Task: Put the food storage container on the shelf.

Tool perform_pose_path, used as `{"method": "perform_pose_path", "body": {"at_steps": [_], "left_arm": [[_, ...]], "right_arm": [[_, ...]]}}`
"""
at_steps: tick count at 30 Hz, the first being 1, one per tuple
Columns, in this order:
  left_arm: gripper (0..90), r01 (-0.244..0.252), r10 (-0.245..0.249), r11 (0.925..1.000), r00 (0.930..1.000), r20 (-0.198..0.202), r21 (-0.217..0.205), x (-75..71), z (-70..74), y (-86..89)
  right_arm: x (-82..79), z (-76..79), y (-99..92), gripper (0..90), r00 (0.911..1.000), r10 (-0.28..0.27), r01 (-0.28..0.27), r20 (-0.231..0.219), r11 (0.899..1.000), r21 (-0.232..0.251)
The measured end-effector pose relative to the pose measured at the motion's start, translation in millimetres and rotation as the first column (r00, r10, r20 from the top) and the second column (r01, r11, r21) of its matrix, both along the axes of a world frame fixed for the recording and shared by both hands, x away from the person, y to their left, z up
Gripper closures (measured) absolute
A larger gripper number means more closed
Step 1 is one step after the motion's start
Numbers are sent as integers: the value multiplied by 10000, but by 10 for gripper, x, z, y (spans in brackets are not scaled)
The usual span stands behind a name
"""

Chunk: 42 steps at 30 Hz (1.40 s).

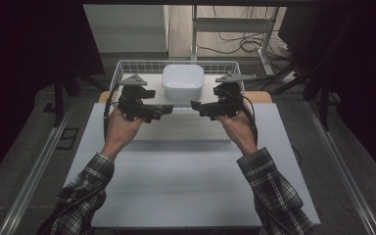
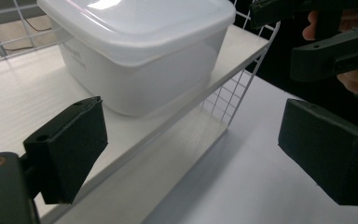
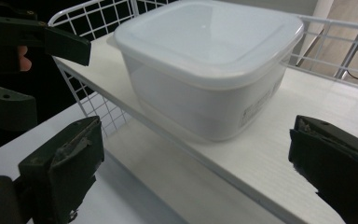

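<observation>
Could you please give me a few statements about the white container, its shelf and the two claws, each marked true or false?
1. The white square plastic container has its lid on. True.
2. The container sits directly on the grey table. False: it rests on the white raised shelf with a wire-grid rim.
3. The left claw is open. True.
4. The right claw is shut on the container. False: it is open and holds nothing.
5. The two claws point toward each other in front of the container. True.
</observation>
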<state>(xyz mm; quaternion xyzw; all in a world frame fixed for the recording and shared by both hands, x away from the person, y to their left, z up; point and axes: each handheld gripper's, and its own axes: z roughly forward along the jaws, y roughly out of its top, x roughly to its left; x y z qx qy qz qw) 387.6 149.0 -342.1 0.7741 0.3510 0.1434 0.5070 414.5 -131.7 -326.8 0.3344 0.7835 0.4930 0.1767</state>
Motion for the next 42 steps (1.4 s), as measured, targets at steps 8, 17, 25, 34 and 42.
{"method": "perform_pose_path", "body": {"at_steps": [8,17,25,34,42], "left_arm": [[68,149,-148,9997,9999,29,-174,-86,-123,13],[56,392,-390,9991,9992,79,-150,-217,-245,0],[45,450,-450,9990,9990,32,24,-309,-387,-19],[41,498,-497,9988,9986,-163,18,-372,-558,-37],[40,583,-580,9983,9979,-292,90,-452,-701,-54]], "right_arm": [[-76,-80,-40,31,9998,217,-217,52,9997,-123],[-193,-140,-54,31,9989,453,-449,149,9986,-271],[-286,-257,-92,31,9982,586,-582,96,9976,-372],[-381,-403,-130,28,9969,782,-781,-12,9959,-458],[-486,-576,-139,22,9957,929,-926,19,9935,-660]]}}
